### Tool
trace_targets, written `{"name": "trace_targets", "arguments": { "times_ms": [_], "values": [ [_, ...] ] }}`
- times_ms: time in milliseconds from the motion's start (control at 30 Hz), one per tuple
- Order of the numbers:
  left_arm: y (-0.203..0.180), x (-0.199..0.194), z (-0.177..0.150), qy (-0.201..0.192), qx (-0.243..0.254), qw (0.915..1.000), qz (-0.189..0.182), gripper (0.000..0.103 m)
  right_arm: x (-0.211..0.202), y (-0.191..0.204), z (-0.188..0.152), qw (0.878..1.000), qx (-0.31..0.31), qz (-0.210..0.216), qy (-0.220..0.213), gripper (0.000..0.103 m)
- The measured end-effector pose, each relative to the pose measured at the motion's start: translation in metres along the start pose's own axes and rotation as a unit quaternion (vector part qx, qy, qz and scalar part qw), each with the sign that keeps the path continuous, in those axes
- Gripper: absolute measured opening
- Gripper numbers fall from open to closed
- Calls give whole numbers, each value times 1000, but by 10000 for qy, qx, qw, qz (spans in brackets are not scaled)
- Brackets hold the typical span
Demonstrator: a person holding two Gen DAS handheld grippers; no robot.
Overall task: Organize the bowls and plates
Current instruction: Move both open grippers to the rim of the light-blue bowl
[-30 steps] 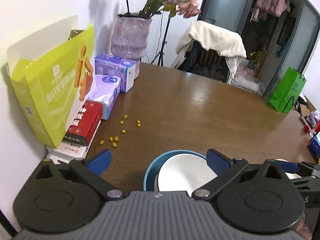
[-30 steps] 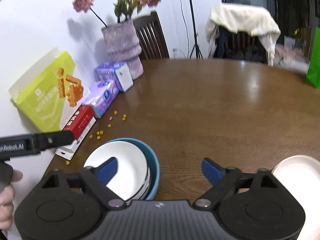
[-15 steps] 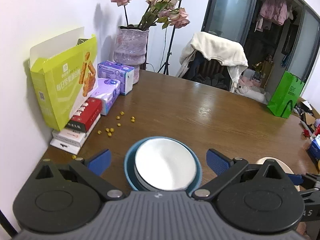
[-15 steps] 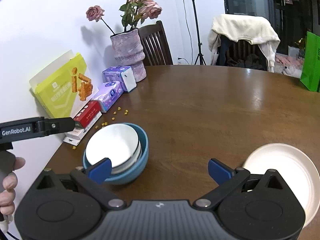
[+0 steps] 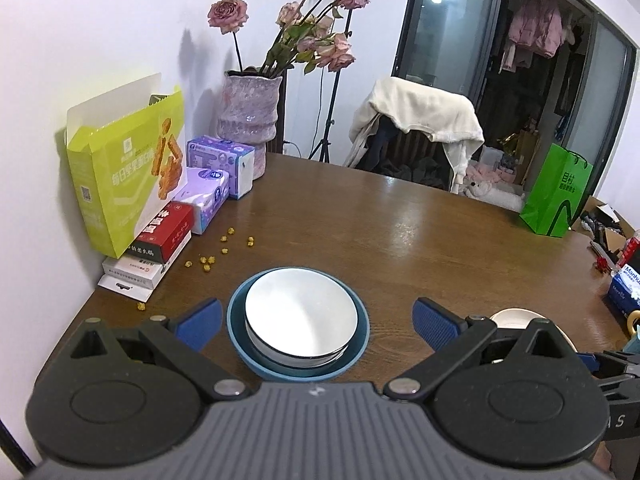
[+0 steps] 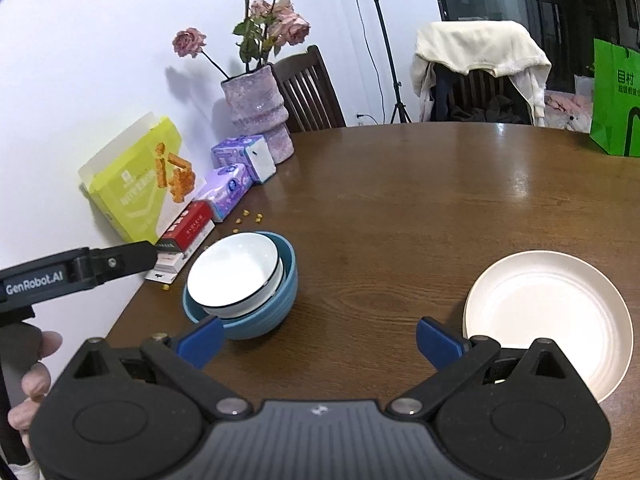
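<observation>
Both grippers, left gripper (image 5: 316, 320) and right gripper (image 6: 318, 338), wide open, empty; right's jaws just opened wider. White plate (image 6: 548, 320) near right: probably light, stiff, slippery, so grip its rim.

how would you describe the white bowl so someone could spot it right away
On the brown wooden table, look near the left edge by the boxes against the wall. A blue bowl sits there, and the white bowl is nested inside it. Unlike the flat cream plate lying apart on the right, it is deep with a thin dark rim.
</observation>
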State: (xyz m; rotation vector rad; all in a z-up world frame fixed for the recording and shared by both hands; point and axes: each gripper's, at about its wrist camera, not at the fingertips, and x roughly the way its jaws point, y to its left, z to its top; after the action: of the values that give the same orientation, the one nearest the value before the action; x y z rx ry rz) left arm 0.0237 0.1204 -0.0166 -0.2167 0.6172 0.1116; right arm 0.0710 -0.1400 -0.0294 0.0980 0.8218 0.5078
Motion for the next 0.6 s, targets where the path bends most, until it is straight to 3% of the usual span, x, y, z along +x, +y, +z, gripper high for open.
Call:
{"name": "trace_targets", "arguments": {
  "times_ms": [600],
  "values": [
    [49,33,36,38,98,9984,-554,103,28,33,30,9981,269,-500,-254,103]
  ]
}}
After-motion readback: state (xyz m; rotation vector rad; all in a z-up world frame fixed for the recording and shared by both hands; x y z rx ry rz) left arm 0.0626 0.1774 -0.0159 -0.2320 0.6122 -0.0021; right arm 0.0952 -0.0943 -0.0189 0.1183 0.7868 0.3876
